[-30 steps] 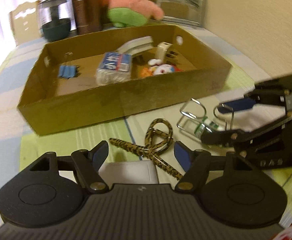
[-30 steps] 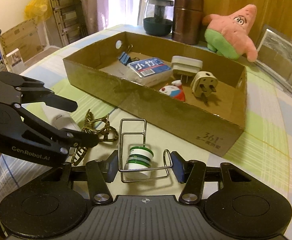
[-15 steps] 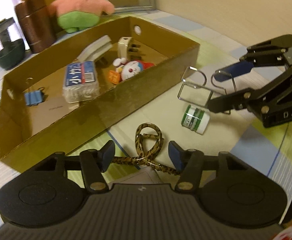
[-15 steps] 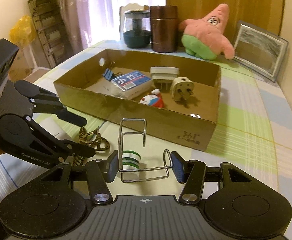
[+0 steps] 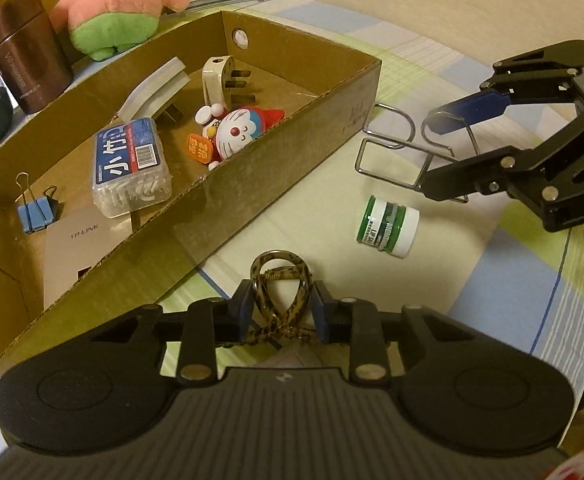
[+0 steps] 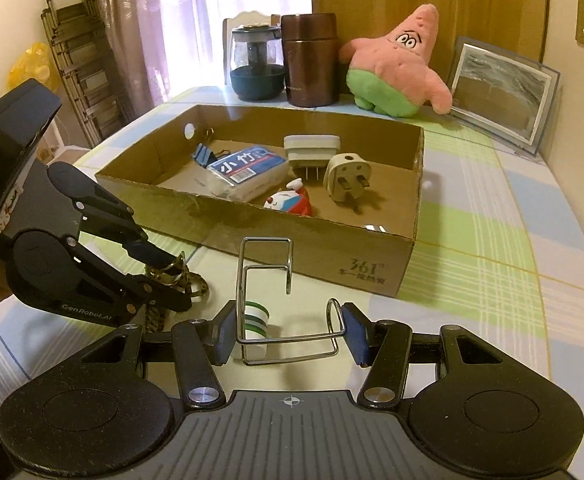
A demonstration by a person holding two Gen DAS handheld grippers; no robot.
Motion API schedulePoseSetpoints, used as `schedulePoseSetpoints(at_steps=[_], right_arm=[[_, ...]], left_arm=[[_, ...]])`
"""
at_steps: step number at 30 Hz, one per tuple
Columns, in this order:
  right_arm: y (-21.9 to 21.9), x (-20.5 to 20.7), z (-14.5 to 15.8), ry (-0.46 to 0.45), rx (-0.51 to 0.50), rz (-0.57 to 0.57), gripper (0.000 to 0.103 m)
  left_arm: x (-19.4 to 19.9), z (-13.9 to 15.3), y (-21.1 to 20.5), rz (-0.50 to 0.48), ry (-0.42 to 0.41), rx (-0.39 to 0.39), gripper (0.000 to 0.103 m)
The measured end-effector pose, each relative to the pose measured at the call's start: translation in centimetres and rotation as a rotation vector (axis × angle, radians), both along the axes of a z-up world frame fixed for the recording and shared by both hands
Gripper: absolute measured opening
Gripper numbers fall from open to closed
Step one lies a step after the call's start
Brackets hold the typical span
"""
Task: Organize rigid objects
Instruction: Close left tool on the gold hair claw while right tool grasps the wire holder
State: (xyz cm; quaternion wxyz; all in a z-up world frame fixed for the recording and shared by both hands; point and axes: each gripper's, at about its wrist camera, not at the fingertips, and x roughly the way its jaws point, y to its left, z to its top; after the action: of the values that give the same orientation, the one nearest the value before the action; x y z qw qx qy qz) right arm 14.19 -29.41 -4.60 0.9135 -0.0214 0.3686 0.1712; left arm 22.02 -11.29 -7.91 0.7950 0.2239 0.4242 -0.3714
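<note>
My left gripper (image 5: 279,304) has its jaws closing tight on a leopard-print cord (image 5: 277,258), whose loop sticks out between the pads; it lies low over the tablecloth just in front of the cardboard box (image 5: 251,184). From the right wrist view, that left gripper (image 6: 167,276) pinches the cord (image 6: 195,288). My right gripper (image 6: 289,332) is shut on a bent wire holder (image 6: 267,239), lifted off the table. A green-and-white jar (image 6: 256,320) lies on its side beneath it. The left wrist view shows the right gripper (image 5: 432,154), the holder (image 5: 390,178) and the jar (image 5: 388,226).
The box holds a plug adapter (image 6: 346,178), a white charger (image 6: 312,148), a cartoon cat figure (image 5: 237,134), a swab box (image 5: 131,164) and a blue binder clip (image 5: 35,214). Behind stand a pink plush (image 6: 396,64), a brown flask (image 6: 310,64), a glass pot (image 6: 256,66) and a framed picture (image 6: 502,92).
The left gripper slid forward over the cord and its jaws came together on it. The right gripper kept its hold on the wire holder and raised it slightly; both wrists rolled.
</note>
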Motion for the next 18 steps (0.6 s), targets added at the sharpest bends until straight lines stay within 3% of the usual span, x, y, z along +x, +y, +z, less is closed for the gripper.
schedulePoseSetpoints(at_steps=[18], right_arm=[[0.0,-0.4,0.2,-0.003,0.016,-0.027,0.051]], left_arm=[[-2.9,1.2,0.8,0.141,-0.069,-0.11,0.023]])
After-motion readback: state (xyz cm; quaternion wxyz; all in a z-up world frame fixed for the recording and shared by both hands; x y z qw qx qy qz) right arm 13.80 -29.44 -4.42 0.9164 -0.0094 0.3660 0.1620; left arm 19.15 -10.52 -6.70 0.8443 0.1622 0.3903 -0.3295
